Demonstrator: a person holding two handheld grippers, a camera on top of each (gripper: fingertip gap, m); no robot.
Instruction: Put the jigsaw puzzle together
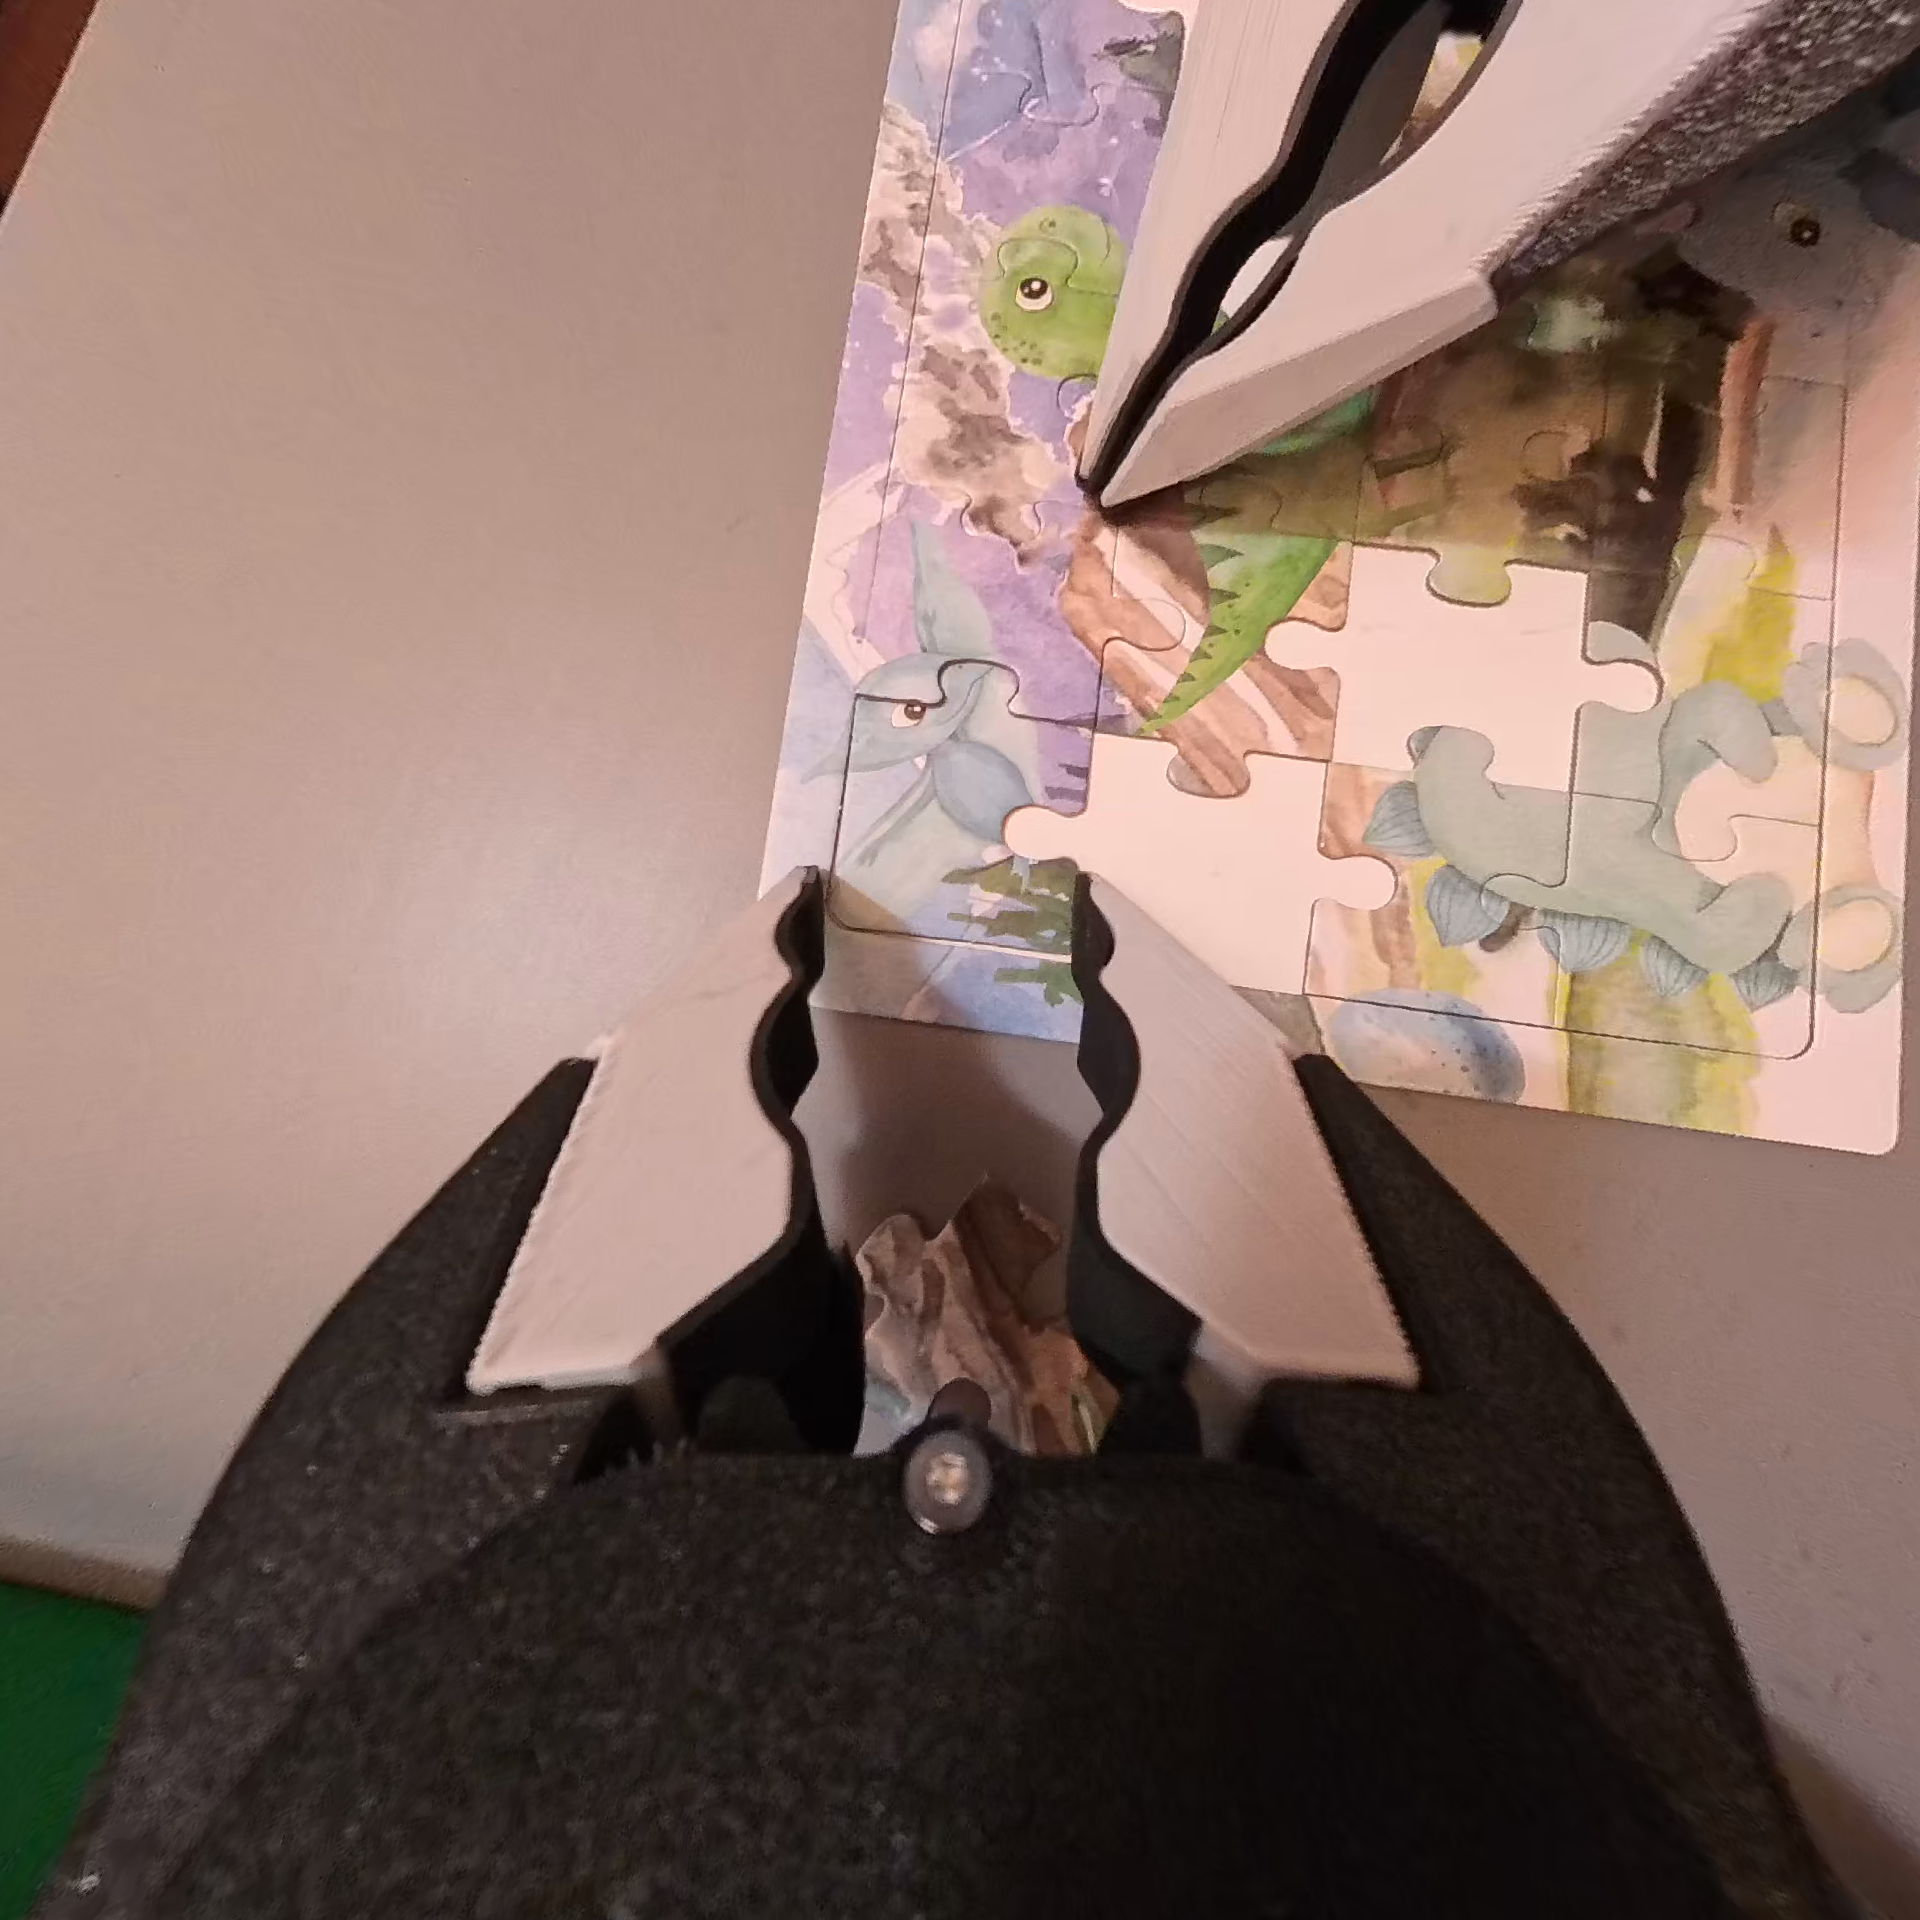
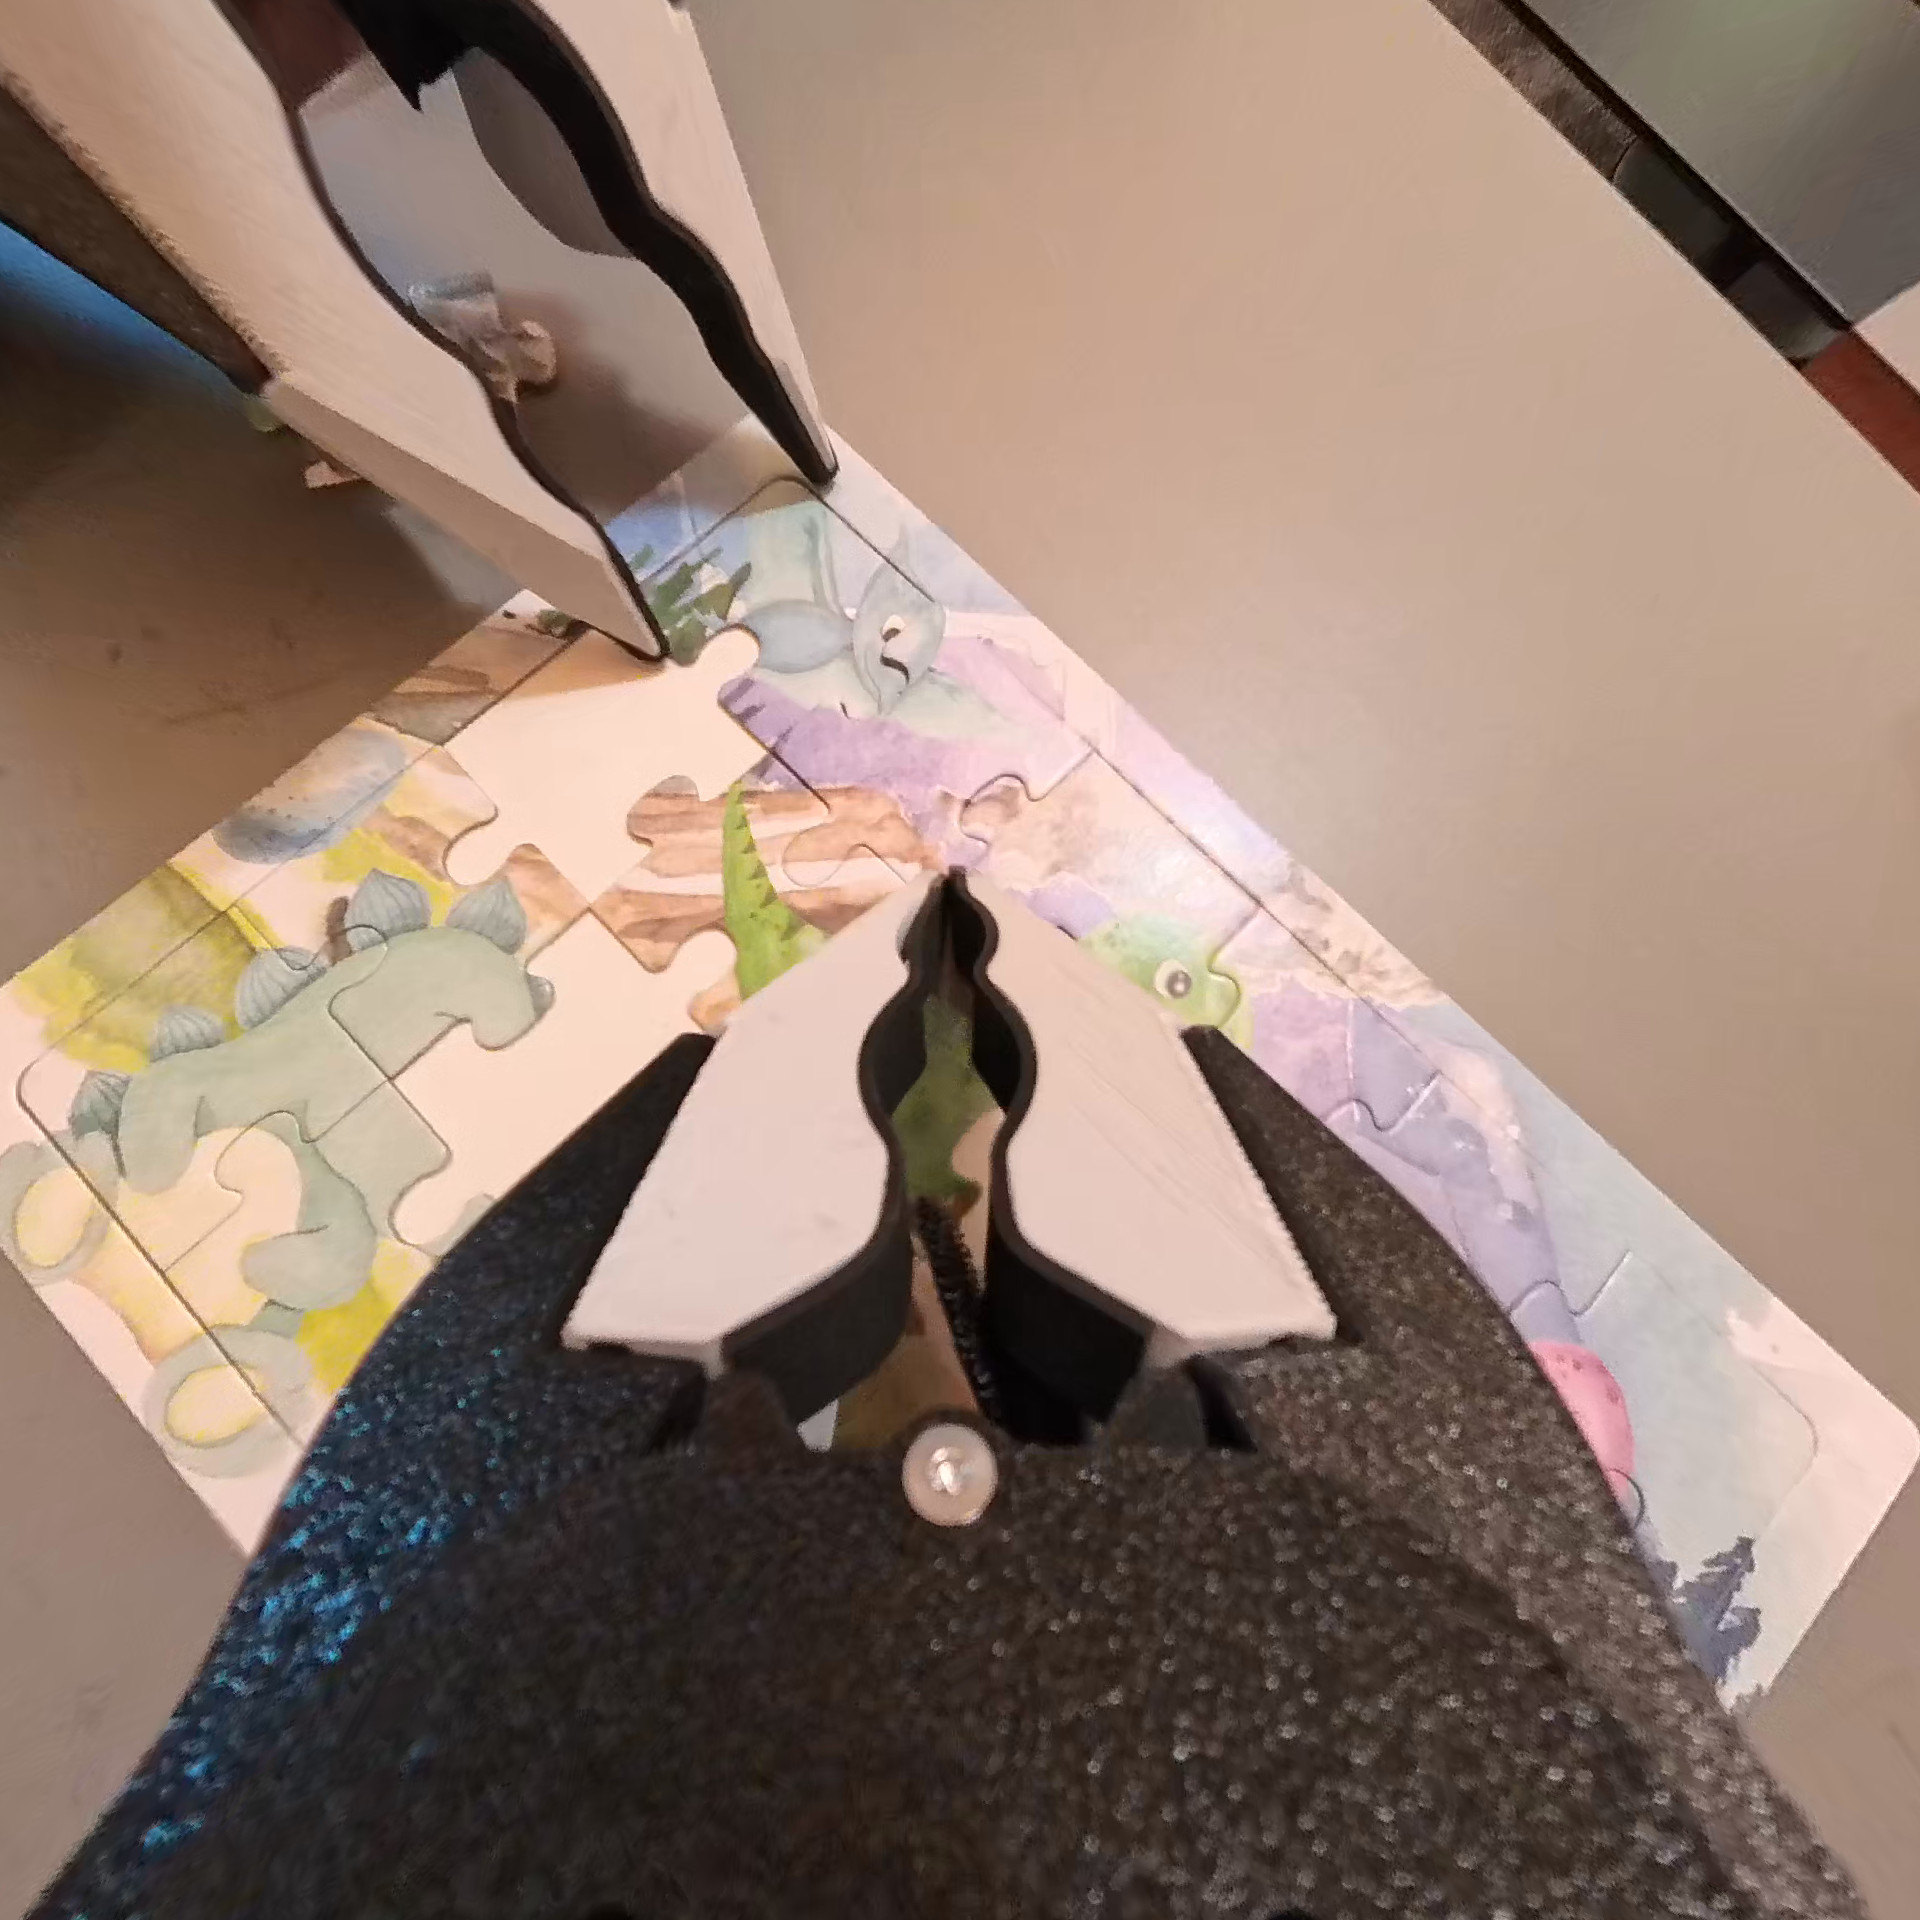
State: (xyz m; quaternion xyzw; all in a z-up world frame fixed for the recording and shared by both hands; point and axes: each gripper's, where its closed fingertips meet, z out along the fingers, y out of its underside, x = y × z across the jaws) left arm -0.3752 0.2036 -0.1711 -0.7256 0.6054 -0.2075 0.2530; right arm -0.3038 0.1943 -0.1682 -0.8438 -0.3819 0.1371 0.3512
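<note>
Jigsaw puzzle [image 1: 1351,623] lies flat in its shallow tray [image 1: 1766,1127] on a plain grey surface [image 1: 416,520], mostly assembled; dinosaur picture. Two blank white gaps show in the tray: one near the middle [image 1: 1455,655], one toward the near edge [image 1: 1195,831], touching diagonally. Everything else in the tray appears seated. Right gripper [image 2: 951,883]: jaws together, empty, tips pressed down on a fitted piece with a brown branch and green tail, just beside the gaps. Left gripper [image 1: 951,894]: jaws apart, gripping nothing, tips resting on the tray's corner region near the blue flying creature; it looks to be pinning the tray. A loose piece [image 1: 966,1320], brown and grey, sits on the surface under the left gripper, outside the tray; another loose bit [image 2: 499,343] shows in the right wrist view behind the left gripper, partly hidden. Judgement: pressing-in or steadying stage, two pieces left to place. Risks: if the right tips drag sideways, they could lever a neighbouring piece up at the open gap edge, since nothing backs it there. If the left gripper lifts, the tray may slide on the smooth surface. The loose piece sits so close under the left gripper that picking it up may be awkward, or it may get nudged away.
</note>
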